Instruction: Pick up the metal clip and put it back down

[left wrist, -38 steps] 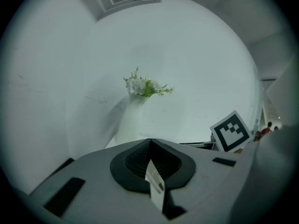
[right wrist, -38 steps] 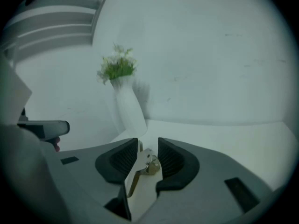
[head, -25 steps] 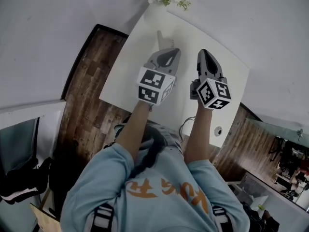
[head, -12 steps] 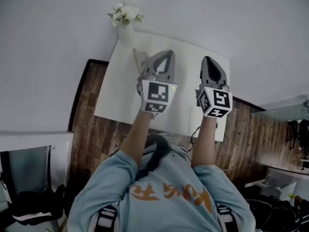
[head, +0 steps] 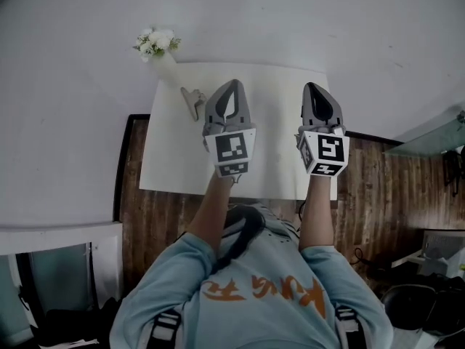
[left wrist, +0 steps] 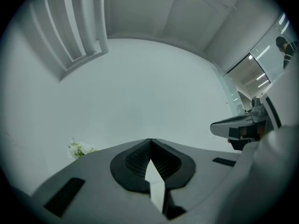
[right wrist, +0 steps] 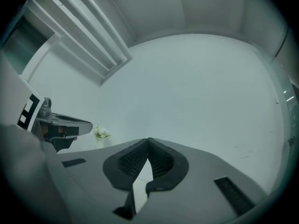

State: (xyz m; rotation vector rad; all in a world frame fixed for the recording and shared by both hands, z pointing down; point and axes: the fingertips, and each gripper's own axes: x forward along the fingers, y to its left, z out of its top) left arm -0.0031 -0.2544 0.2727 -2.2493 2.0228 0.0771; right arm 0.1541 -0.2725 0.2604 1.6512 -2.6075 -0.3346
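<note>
Tongs: left tongs (head: 231,86) and right tongs (head: 317,89) both closed tip to tip, gripping nothing, held side by side above the white tabletop (head: 276,166). Task item, metal clip (head: 192,100), lies on the tabletop just left of the left tongs, near the flowers (head: 156,43) at the far corner. Likely hazard: approaching with tips closed would shove the metal clip toward the flowers or the edge.
</note>
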